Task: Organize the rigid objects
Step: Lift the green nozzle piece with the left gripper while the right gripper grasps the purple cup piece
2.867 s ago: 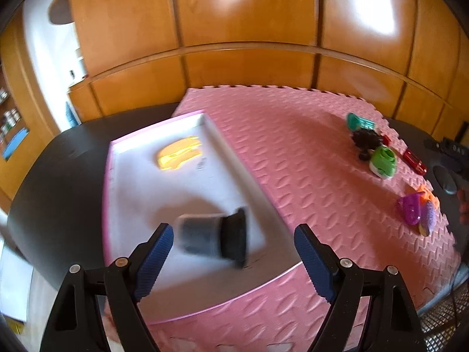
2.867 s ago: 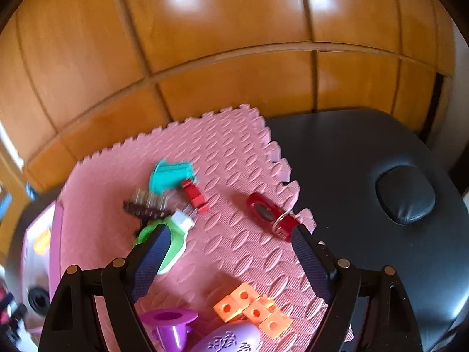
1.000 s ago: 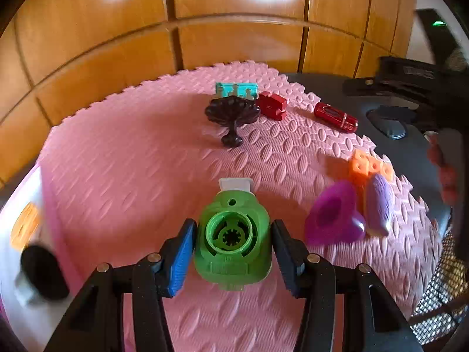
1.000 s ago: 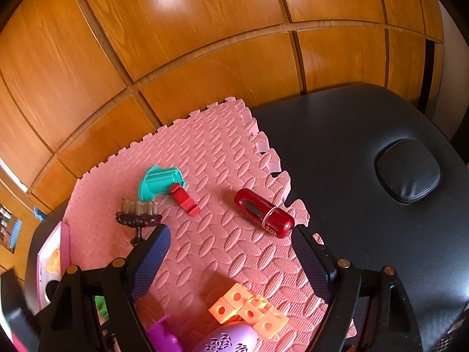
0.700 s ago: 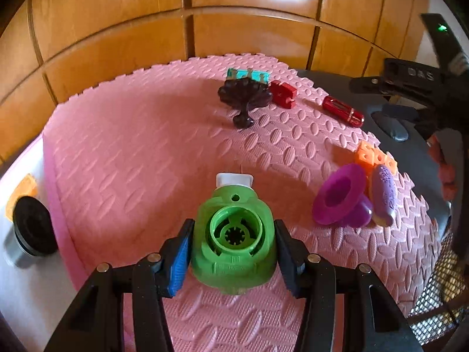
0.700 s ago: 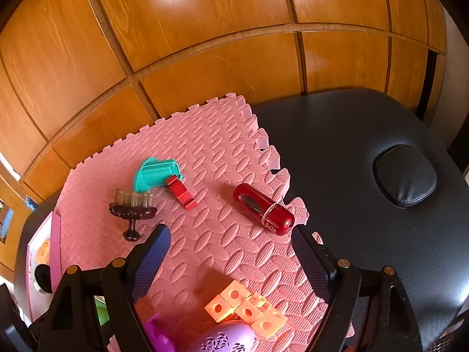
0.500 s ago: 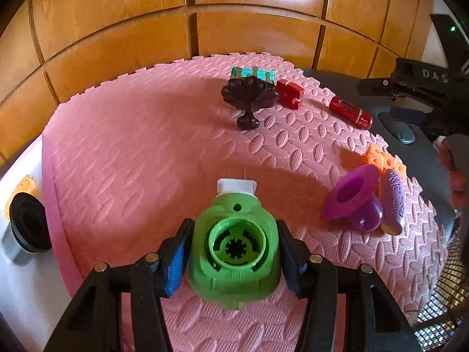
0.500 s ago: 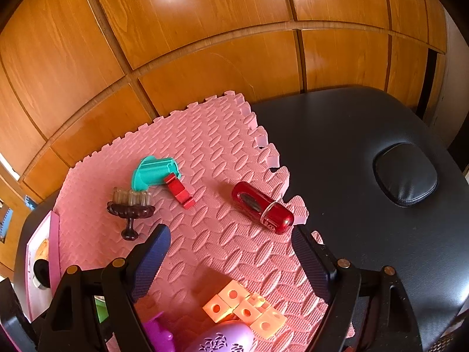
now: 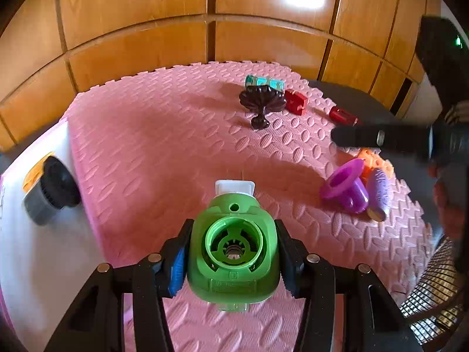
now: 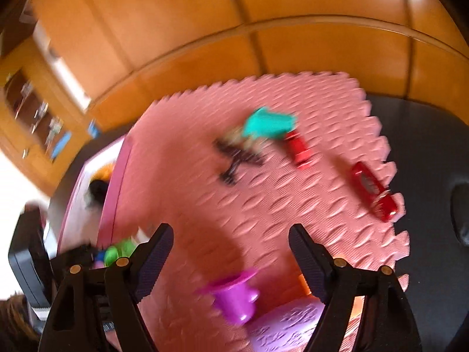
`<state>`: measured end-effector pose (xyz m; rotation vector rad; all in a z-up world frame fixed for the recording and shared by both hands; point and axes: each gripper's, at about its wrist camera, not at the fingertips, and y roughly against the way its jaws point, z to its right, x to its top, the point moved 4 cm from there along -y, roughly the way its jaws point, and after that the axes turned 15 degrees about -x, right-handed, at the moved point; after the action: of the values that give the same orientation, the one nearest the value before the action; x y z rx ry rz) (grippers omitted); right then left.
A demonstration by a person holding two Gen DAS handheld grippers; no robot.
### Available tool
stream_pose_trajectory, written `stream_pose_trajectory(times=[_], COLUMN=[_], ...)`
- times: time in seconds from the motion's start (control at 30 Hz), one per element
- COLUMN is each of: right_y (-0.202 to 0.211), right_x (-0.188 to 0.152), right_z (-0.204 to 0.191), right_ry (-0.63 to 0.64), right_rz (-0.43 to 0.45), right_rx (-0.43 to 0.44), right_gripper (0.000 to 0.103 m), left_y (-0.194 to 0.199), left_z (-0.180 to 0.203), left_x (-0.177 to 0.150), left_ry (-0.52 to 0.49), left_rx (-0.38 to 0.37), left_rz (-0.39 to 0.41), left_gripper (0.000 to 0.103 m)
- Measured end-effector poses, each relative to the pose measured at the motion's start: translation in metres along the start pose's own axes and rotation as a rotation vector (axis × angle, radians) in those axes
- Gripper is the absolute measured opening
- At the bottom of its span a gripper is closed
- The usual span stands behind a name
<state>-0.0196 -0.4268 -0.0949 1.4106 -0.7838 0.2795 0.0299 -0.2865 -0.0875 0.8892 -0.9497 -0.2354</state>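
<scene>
My left gripper point(image 9: 231, 252) is shut on a green plastic punch toy point(image 9: 233, 252) with a white tab, held above the pink foam mat point(image 9: 164, 146). The white tray point(image 9: 38, 252) lies at the left, holding a black-and-grey cylinder point(image 9: 49, 193) and a yellow piece point(image 9: 33, 173). My right gripper point(image 10: 231, 249) is open and empty above a purple cup point(image 10: 234, 296) and a purple oval piece point(image 10: 287, 325). The right wrist view is blurred; the green toy point(image 10: 118, 253) shows at its lower left.
On the mat lie a dark brown stand point(image 9: 261, 104), a teal piece point(image 9: 263, 82), a red block point(image 9: 296, 101), a red car point(image 9: 343, 116), a purple cup point(image 9: 346, 189) and orange cubes point(image 9: 373, 162). The black table point(image 10: 433, 152) lies to the right. Wooden panels stand behind.
My left gripper closed on the green toy and has carried it toward the tray. My right gripper swung left and down over the purple cup.
</scene>
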Motion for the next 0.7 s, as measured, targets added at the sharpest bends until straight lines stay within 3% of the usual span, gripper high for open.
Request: stream_pose_trajectory(times=[0.27,0.43,0.63,0.7], right_y=[0.008,-0.003,-0.021,-0.026], right_x=[-0.02,-0.033,-0.039,-0.041], right_z=[-0.019,-0.034,-0.033,-0.032], right_ry=[0.125,0.211,0.259,0.269], right_rz=[-0.038,-0.086,-0.116,-0.121], right_rx=[-0.008,-0.057,-0.182,-0.218], right_gripper=[0.082,0.082,0.032,0.032], left_y=[0.034,0.055,0.097,0.109], left_z=[0.011,0.008,-0.018,-0.037], left_x=[-0.008,-0.012,-0.016,-0.018], left_ry=[-0.023,0.0,0.078,0.144], left_rx=[-0.03,-0.048,-0.028,-0.008], left_rz=[0.048,0.077,0.147,0.17], left_gripper=[0.052,0.052,0.052,0.052])
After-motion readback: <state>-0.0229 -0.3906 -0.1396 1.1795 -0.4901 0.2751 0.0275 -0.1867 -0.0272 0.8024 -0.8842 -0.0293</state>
